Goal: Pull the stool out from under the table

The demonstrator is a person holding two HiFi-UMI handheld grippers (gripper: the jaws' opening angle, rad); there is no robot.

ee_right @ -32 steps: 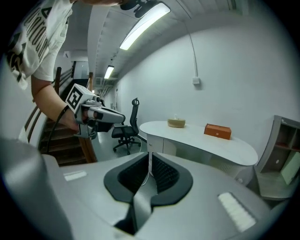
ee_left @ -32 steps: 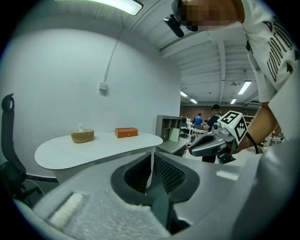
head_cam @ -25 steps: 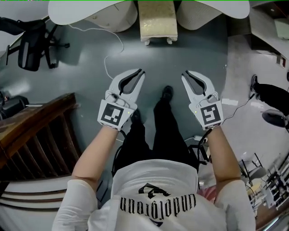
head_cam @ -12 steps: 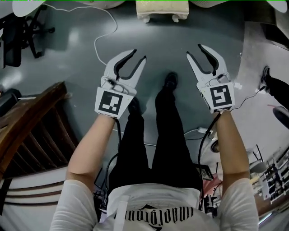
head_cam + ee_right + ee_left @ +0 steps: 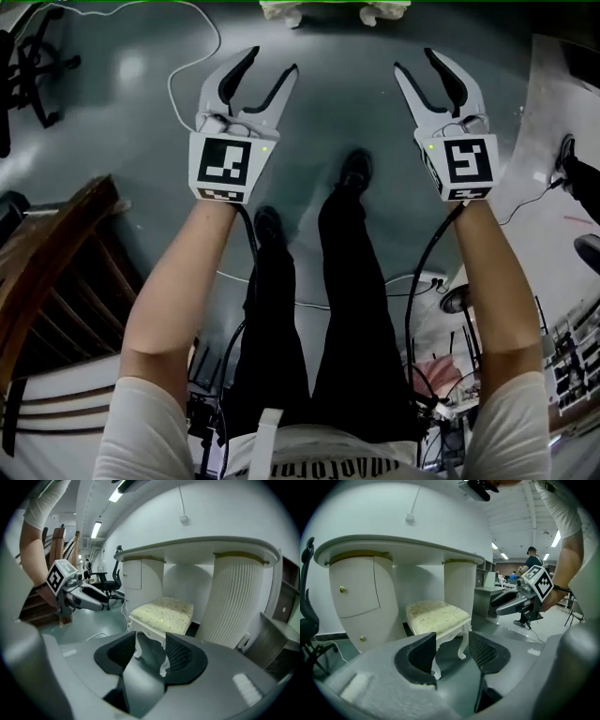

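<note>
Now arms (image 5: 183, 281) outstretched, left tool (image 5: 272, 62) and right tool (image 5: 415, 62) just opened, empty, facing stool (image 5: 437, 616).

Open floor (image 5: 328, 112) gives free passage up to the front edge and front legs of the stool (image 5: 438, 616). The stool stands in the recess of the table (image 5: 403, 543): tabletop overhead, drawer pedestal (image 5: 361, 597) and fluted pedestal (image 5: 459, 585) flanking, side gaps narrow. A cable (image 5: 172, 91) lies on the floor at left; a wooden frame (image 5: 56, 253) blocks further left
</note>
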